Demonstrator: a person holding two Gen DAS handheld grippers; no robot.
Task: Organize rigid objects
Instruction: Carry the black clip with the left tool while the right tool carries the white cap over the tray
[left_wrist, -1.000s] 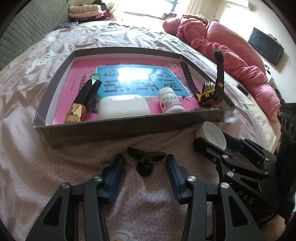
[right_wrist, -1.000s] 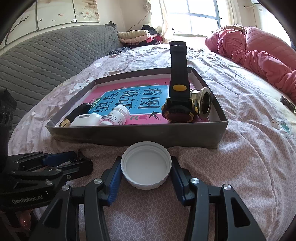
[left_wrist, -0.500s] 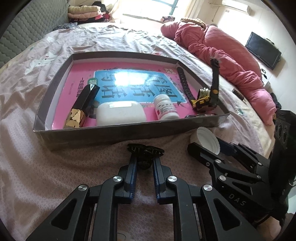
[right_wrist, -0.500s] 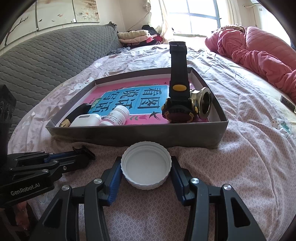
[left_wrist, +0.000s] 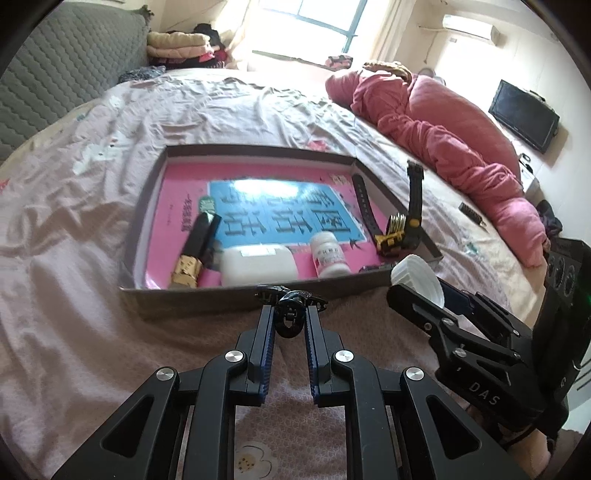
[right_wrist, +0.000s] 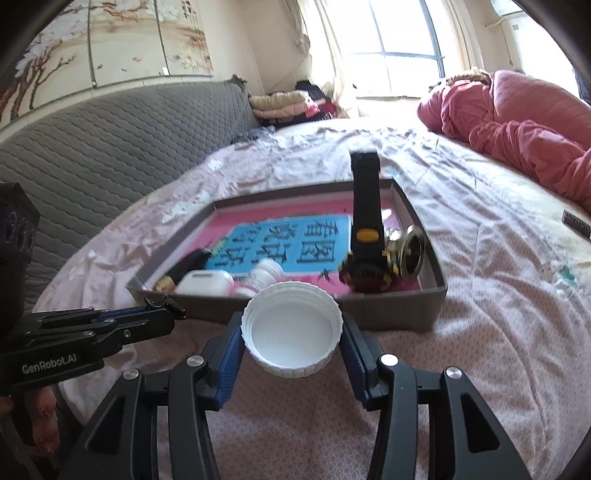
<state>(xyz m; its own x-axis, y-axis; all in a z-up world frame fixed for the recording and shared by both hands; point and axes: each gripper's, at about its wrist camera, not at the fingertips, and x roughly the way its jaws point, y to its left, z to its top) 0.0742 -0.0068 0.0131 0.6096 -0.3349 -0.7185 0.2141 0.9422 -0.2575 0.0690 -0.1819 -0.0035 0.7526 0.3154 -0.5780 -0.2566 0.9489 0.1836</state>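
Two grippers: both loaded, just short of the grey tray (left_wrist: 207, 301).
Left gripper (left_wrist: 290, 317): pinching a small black clip (left_wrist: 291, 314); its shape is partly hidden by the fingers.
Right gripper (right_wrist: 291, 332): clamped around a white jar lid (right_wrist: 291, 328), hollow side up.
Ahead in tray: watch (right_wrist: 364, 236), pill bottle (left_wrist: 328, 254), white case (left_wrist: 258, 264), blurred in right view.

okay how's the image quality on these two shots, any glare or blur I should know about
Left wrist view: window glare washes out the top of the blue book cover in the tray; fisheye bends the edges. Right wrist view: tray contents are motion-blurred, especially the watch, while the white lid stays sharp; the window is blown out.
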